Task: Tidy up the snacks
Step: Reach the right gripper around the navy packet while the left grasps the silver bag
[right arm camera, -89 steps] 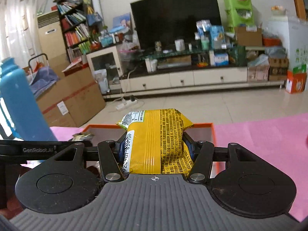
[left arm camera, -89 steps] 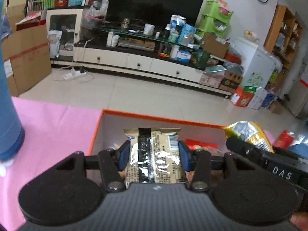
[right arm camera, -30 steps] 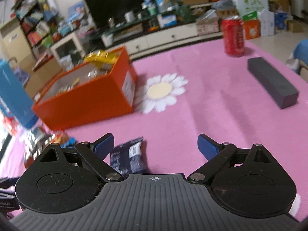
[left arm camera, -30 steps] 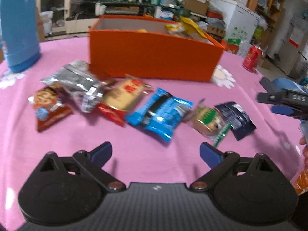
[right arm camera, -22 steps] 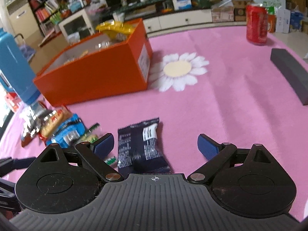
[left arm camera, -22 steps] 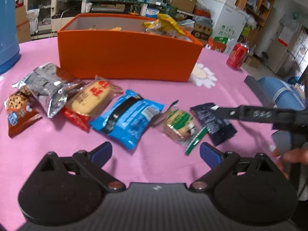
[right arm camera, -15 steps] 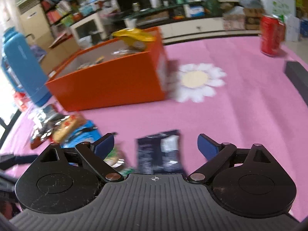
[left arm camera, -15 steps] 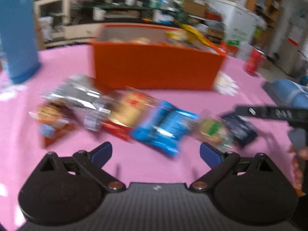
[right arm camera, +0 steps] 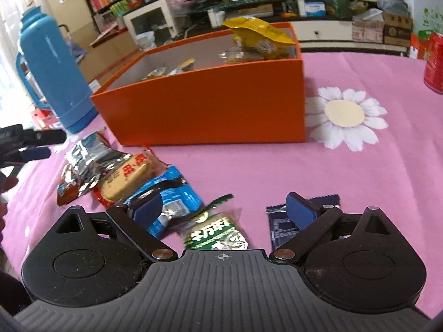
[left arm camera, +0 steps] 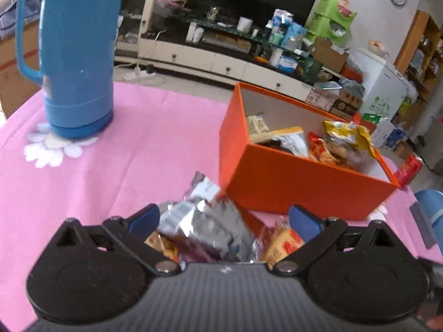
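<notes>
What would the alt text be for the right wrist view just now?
The right claw is open over a green snack packet on a pink tablecloth, with more packets lying to its left. Behind them stands an orange box partly filled with snacks, beside a blue flask.

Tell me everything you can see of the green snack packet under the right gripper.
The green snack packet is a small glossy pouch with white printed characters and a serrated dark-green sealed end pointing up-right. It lies flat on the pink tablecloth, between the fingers of the open right gripper, untouched. Its left edge meets the blue packet; its near end is hidden.
</notes>
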